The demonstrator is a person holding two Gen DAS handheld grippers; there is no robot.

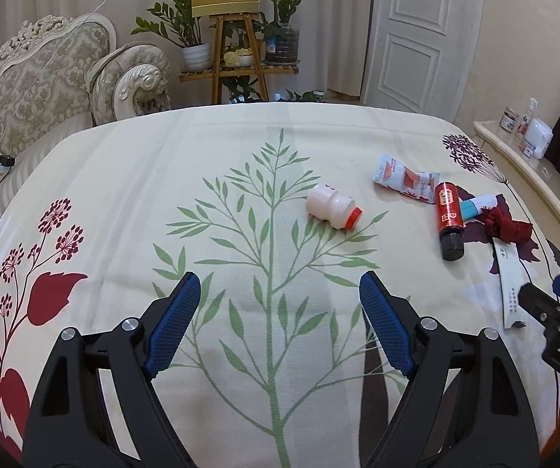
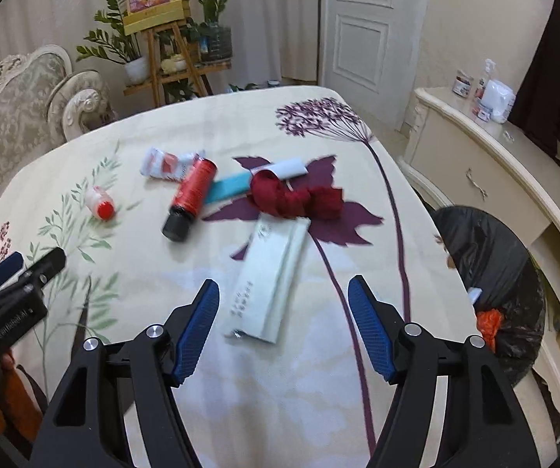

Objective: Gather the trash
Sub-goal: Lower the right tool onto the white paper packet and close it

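The trash is lying in a loose cluster on the tablecloth (image 1: 132,179), toward its right side: a small white bottle (image 1: 332,206) with a red cap is lying on its side over the green plant print, apart from the rest; beyond it to the right a white and red wrapper (image 1: 404,177) is touching the base of a red bottle (image 1: 448,220) with a black cap, which is also lying down; a blue and white pack (image 2: 256,179) is poking out from behind that bottle and running under a crumpled dark red cloth (image 2: 297,197); a flat white box (image 2: 270,277) is lying just below the cloth, its far end touching it, its near end reaching in between the right gripper's fingers. The right gripper (image 2: 284,294) is hovering over that box with its jaws standing apart, the blue pads not pressing on anything. The left gripper (image 1: 280,292) is hanging over the bare cloth near the green stem, jaws wide and holding nothing, the white bottle sitting well ahead of it. Off the table's right edge a bin lined with a black bag (image 2: 486,257) is standing beside a cream cabinet (image 2: 471,163), with something orange showing inside it. A patterned armchair (image 1: 34,85), a wooden plant stand (image 1: 237,66) and a white door (image 1: 420,31) are filling the background
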